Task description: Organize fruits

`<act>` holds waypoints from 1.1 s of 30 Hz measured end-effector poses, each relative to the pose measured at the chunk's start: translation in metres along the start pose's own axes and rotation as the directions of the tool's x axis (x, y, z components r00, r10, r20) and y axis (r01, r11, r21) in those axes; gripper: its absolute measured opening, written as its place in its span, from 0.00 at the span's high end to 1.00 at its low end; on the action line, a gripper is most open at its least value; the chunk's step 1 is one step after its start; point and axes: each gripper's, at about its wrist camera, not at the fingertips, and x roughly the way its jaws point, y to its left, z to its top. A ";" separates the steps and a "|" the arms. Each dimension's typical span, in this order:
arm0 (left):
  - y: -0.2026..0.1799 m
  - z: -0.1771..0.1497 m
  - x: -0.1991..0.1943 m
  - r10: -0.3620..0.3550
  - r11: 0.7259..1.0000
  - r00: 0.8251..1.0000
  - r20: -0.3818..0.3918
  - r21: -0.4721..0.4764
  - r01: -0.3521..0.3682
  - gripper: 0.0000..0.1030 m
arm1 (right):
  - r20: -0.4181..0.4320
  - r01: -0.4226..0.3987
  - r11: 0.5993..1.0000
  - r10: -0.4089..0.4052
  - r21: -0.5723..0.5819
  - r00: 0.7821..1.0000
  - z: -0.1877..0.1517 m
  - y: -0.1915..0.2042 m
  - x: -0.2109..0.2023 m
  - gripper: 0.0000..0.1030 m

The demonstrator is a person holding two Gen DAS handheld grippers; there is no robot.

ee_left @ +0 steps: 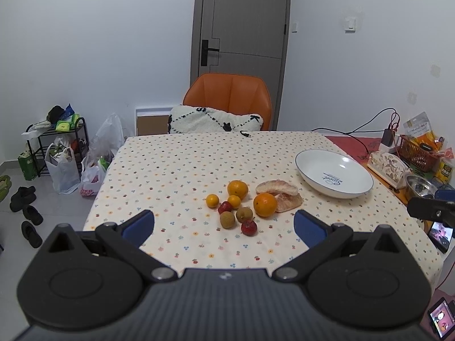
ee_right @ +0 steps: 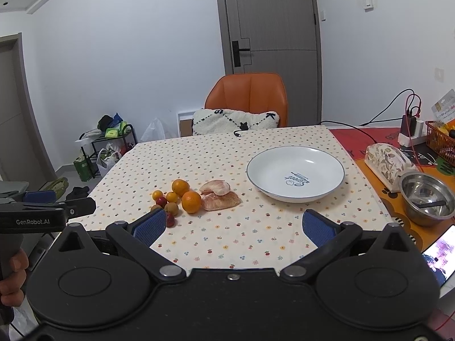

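Both claws hover over the near table edge: the left gripper (ee_left: 224, 224) spread wide with nothing between its blue pads, the right gripper (ee_right: 234, 226) likewise spread. Seen from the right wrist, the left tool's side reads "GenRobot.AI". Beyond, the fruits (ee_left: 244, 203) cluster on the dotted tablecloth (ee_left: 176, 170), one red fruit (ee_right: 170, 220) partly hidden behind a pad. Farther right, the white bowl (ee_right: 295, 174) reads "Sweet"; smaller print stays illegible

I see white walls, a grey door (ee_left: 241, 20), an orange chair (ee_left: 227, 96) holding a cushion (ee_left: 213, 120), and a black rack (ee_left: 54, 147) with bags on grey floor (ee_left: 42, 227).
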 end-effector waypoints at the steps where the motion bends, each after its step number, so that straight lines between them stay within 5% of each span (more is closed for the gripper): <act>1: 0.000 0.000 0.000 -0.001 1.000 1.000 0.000 0.000 0.001 0.00 | 0.001 0.001 1.000 -0.001 0.000 1.000 0.000 0.000 0.000 0.00; 13: -0.001 -0.002 0.003 -0.012 1.000 1.000 0.005 0.001 0.012 0.00 | 0.004 -0.020 1.000 0.020 0.007 1.000 0.003 0.002 0.004 0.00; 33: 0.001 -0.004 0.071 -0.058 0.998 0.996 -0.060 0.014 0.059 0.00 | 0.019 -0.116 0.992 0.117 -0.045 0.993 0.008 -0.005 0.060 0.00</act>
